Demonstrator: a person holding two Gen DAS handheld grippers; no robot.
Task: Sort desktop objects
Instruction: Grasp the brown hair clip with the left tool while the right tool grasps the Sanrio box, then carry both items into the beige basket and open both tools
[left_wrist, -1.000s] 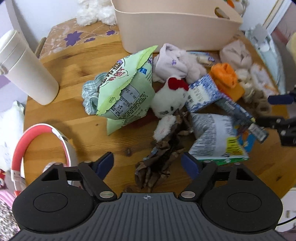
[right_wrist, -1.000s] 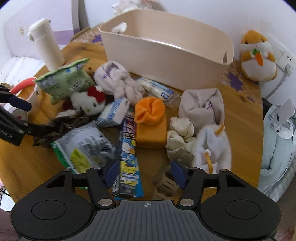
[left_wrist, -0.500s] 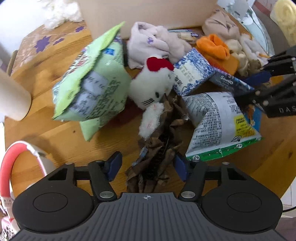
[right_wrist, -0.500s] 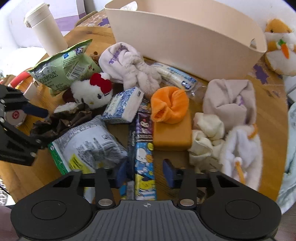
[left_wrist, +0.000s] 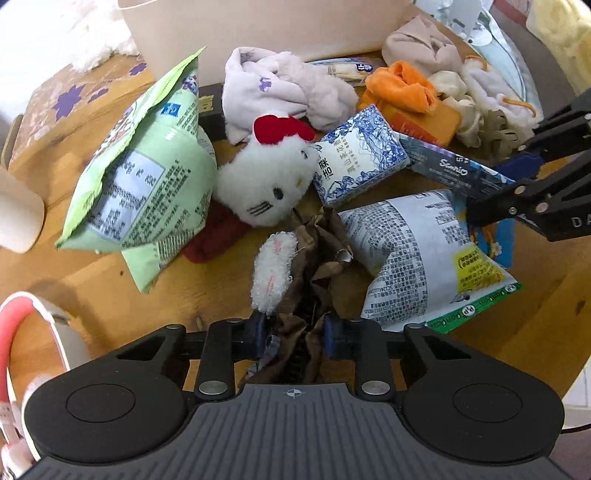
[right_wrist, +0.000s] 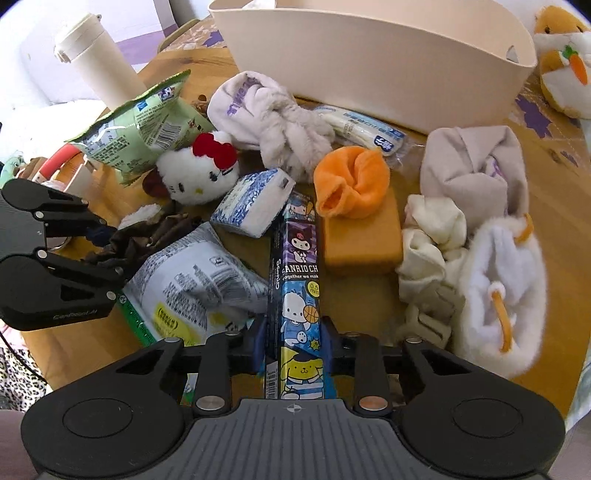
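Note:
A crumpled brown fabric piece (left_wrist: 317, 251) lies on the wooden table (left_wrist: 110, 291) below a white cat plush (left_wrist: 269, 184). My left gripper (left_wrist: 293, 334) points steeply down and its jaws are closing, the blue pads pressing the fabric's near end from both sides. A long cartoon-printed pen box (right_wrist: 297, 280) lies in the middle of the pile. My right gripper (right_wrist: 293, 341) has its closing jaws pinched on the box's near end. In the right wrist view my left gripper (right_wrist: 110, 247) shows at the left edge, and in the left wrist view my right gripper (left_wrist: 495, 184) shows at the right.
A beige basket (right_wrist: 369, 66) stands at the back. Around it lie a green snack bag (left_wrist: 147, 177), a white snack bag (left_wrist: 417, 251), a blue tissue pack (left_wrist: 358, 166), an orange cloth (right_wrist: 351, 184) and pale fabrics. A cup (right_wrist: 99, 62) and headphones (left_wrist: 22, 321) sit left.
Both grippers went from wide open to closed on their things. The left one sank onto the brown fabric; the right one tilted over the pen box.

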